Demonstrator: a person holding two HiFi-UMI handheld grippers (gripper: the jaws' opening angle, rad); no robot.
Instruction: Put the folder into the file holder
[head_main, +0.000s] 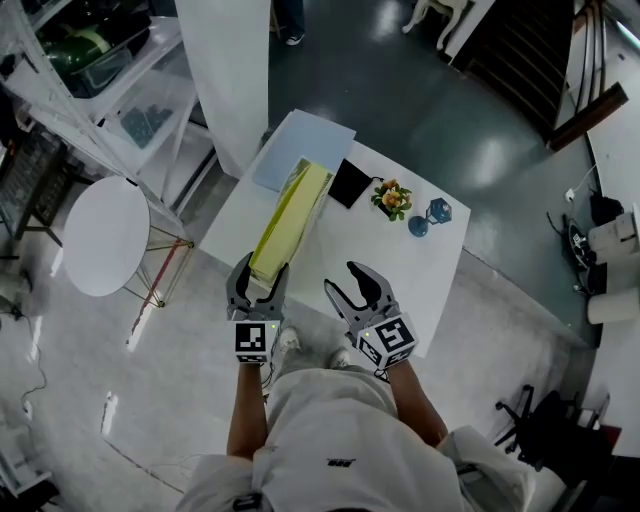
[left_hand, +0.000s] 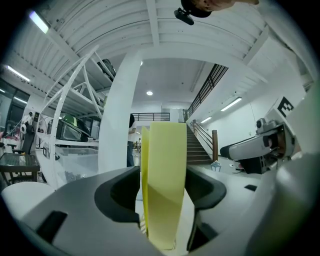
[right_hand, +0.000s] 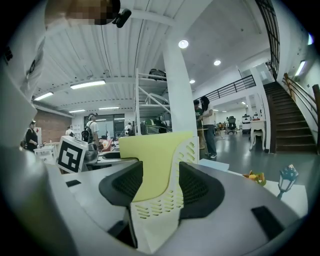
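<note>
On the white rectangular table (head_main: 440, 262), the flat yellow folder (head_main: 292, 212) stands in the white slotted plastic file holder (right_hand: 162, 202), between the spread jaws of the left gripper (head_main: 261, 270); the right gripper (head_main: 341, 279) beside it gapes narrowly, empty.

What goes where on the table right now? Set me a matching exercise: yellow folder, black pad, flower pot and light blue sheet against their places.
Things:
1. yellow folder
2. black pad
3. flower pot
4. light blue sheet

Places:
A. lies flat at the table's far end, beyond the file holder
B. stands on edge in the white file holder, its near end between the left gripper's jaws
C. sits between the black pad and the blue lantern
D. lies flat just right of the file holder's far end

Pairs: 1-B, 2-D, 3-C, 4-A
</note>
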